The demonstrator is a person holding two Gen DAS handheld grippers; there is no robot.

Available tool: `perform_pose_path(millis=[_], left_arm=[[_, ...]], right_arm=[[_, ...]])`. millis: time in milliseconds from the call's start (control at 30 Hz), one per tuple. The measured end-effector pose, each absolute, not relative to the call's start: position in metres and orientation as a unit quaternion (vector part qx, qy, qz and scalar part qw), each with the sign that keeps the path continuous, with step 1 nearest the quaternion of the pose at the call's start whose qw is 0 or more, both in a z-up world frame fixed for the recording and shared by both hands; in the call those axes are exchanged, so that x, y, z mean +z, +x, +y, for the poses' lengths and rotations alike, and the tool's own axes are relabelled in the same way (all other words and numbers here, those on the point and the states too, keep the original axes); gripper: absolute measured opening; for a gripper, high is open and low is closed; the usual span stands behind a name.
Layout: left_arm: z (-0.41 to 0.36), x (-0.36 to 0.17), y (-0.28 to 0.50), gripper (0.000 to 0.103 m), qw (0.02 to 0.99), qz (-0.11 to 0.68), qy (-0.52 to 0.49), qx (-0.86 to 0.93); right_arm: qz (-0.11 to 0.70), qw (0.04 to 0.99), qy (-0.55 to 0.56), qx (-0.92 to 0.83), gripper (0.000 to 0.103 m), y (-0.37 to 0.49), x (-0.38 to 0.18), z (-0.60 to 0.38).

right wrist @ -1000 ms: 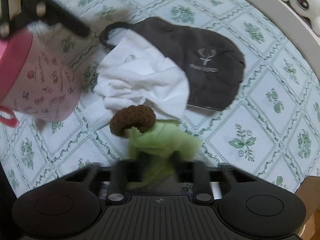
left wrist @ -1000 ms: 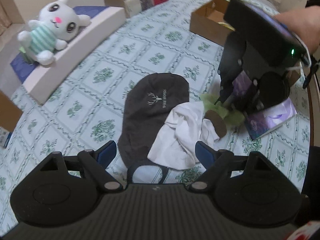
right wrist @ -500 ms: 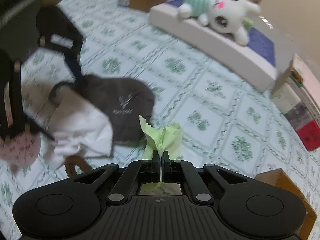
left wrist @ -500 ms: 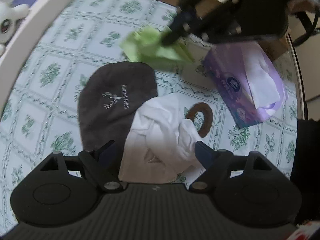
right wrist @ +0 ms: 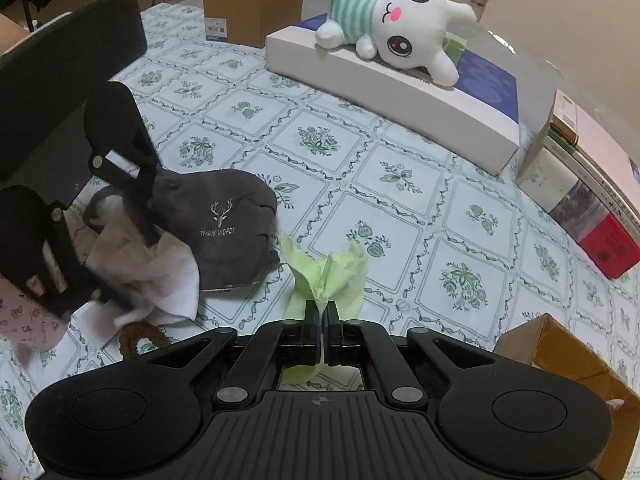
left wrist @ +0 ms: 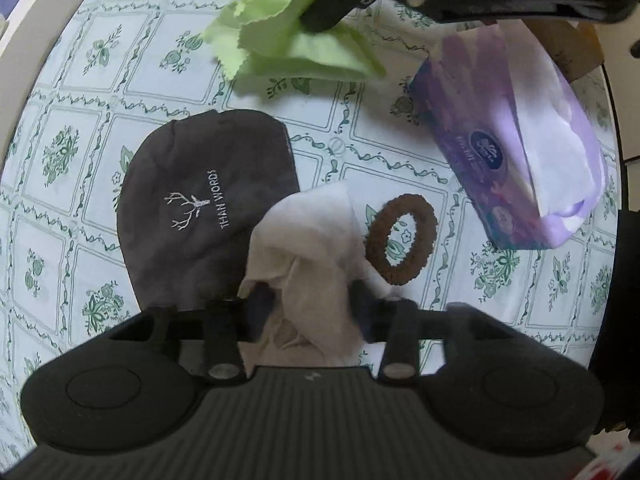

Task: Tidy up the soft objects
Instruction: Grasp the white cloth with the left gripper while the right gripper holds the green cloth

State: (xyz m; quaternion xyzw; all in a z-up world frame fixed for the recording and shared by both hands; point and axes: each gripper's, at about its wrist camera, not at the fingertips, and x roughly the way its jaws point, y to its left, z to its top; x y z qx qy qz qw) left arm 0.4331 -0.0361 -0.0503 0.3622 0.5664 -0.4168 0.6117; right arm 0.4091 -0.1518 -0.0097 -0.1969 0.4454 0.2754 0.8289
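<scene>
— Green-flowered cloth [right wrist: 400, 152] covers the whole table, pale squares with leafy borders. What stands round the edges?

— At twelve o'clock in the right wrist view, a brown cardboard box [right wrist: 253, 8]. Toward one o'clock a long white box [right wrist: 384, 92] with a blue top, and a white plush rabbit [right wrist: 396, 28] in a striped green shirt lying on it. At three o'clock a stack of books [right wrist: 580, 196], one with a red spine. At five o'clock, the corner of another open carton [right wrist: 560, 356]. Beyond the table there is a beige wall.

— And the soft things?

— Mostly in one heap. A dark grey cap [left wrist: 208, 204] with a stag emblem lies flat, a white cloth [left wrist: 312, 264] overlaps its edge at four o'clock, and a brown hair tie [left wrist: 402, 238] lies just beside the cloth at three o'clock. A purple tissue pack [left wrist: 516, 156] lies near that, at two o'clock in the left wrist view.

— What are the tools doing?

— Left gripper [left wrist: 310, 304] points straight down over the white cloth, and its jaws have just been closing with the cloth bunched between them; the fingers are blurred, so I cannot tell whether the pads press yet. Right gripper [right wrist: 321, 316] has its jaws together, clamped on a light green cloth [right wrist: 328, 276] held above the table, clear of the heap.
</scene>
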Motion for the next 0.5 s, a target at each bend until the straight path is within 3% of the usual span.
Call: perform_pose_path(millis=[100, 200, 500], left_arm=[[-0.035, -0.047, 0.429, 0.017, 0.615, 0.563, 0.369, -0.410], [-0.031, -0.039, 0.426, 0.010, 0.632, 0.558, 0.363, -0.398], [-0.014, 0.027, 0.413, 0.009, 0.734, 0.507, 0.296, -0.342]], right_arm=[[0.442, 0.832, -0.192, 0.275, 0.001, 0.406, -0.007, -0.156], [0.438, 0.837, -0.183, 0.273, 0.001, 0.399, 0.000, -0.160], [0.403, 0.865, -0.144, 0.263, 0.001, 0.366, 0.039, -0.173]])
